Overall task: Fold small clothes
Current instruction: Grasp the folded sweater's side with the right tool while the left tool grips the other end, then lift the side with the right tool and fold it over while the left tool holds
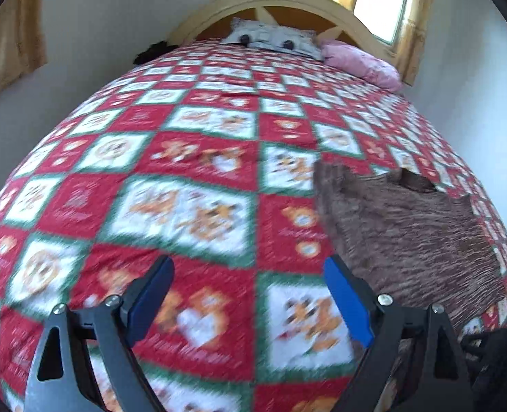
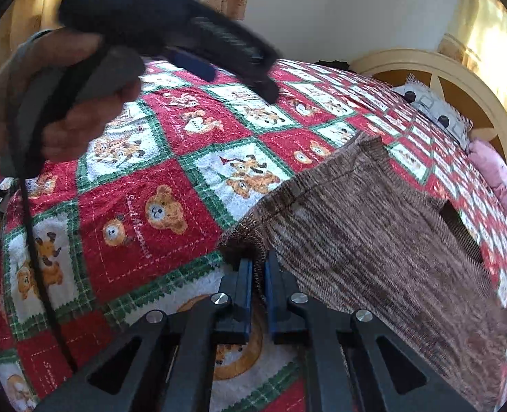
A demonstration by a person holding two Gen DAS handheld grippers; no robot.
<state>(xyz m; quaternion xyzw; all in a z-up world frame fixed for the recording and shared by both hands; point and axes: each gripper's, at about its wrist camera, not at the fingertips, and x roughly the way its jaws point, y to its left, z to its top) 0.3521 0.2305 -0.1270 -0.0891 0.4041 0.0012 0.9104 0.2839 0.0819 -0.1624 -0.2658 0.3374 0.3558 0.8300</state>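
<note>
A small brown knitted garment lies flat on the bed. In the left wrist view it lies to the right. My right gripper is shut on the garment's near left corner, the cloth pinched between its blue pads. My left gripper is open and empty, hovering above the quilt to the left of the garment. It also shows in the right wrist view, held in a hand above the bed at the upper left.
A red, white and green teddy-bear quilt covers the bed. A grey pillow and a pink pillow lie by the cream headboard. Curtained windows and white walls surround the bed.
</note>
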